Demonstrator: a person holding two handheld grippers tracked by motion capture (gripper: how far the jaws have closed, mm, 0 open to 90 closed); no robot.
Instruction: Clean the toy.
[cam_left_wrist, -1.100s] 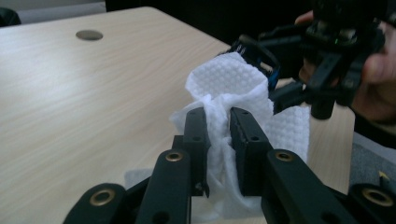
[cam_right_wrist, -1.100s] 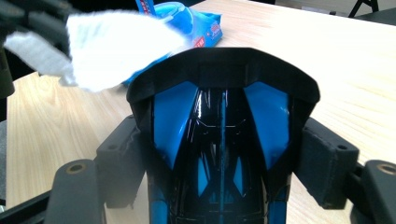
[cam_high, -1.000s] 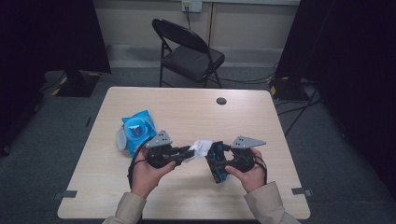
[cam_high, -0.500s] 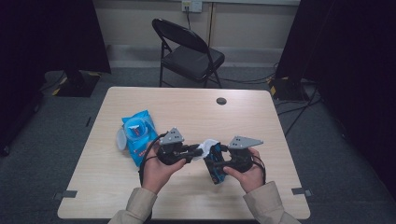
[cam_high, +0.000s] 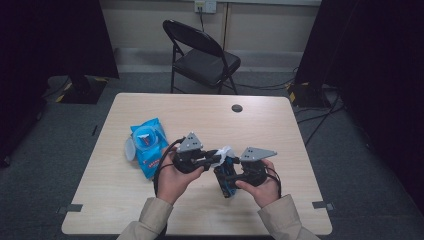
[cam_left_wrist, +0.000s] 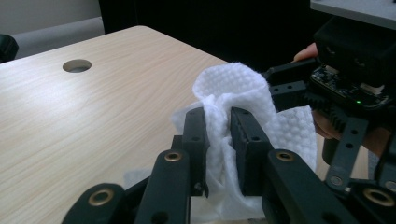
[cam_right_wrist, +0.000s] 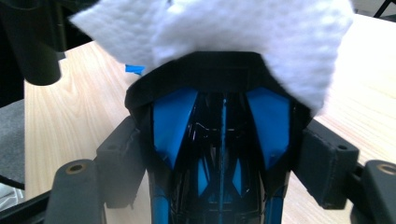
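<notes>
My left gripper is shut on a white textured wipe, which bunches between its pads. In the high view the left gripper holds the wipe against the top end of a black and blue object. My right gripper is shut on that object a little above the table's near middle. In the right gripper view the black and blue object sits between the two pads, and the wipe drapes over its far end. The right gripper shows close behind the wipe.
A blue pack of wipes lies at the table's left with its round lid flipped open. A cable hole is in the wooden table near the far edge. A black folding chair stands beyond the table.
My left hand has moved right with the wipe, bringing it onto the top of the object in the right gripper. The right hand has kept still.
</notes>
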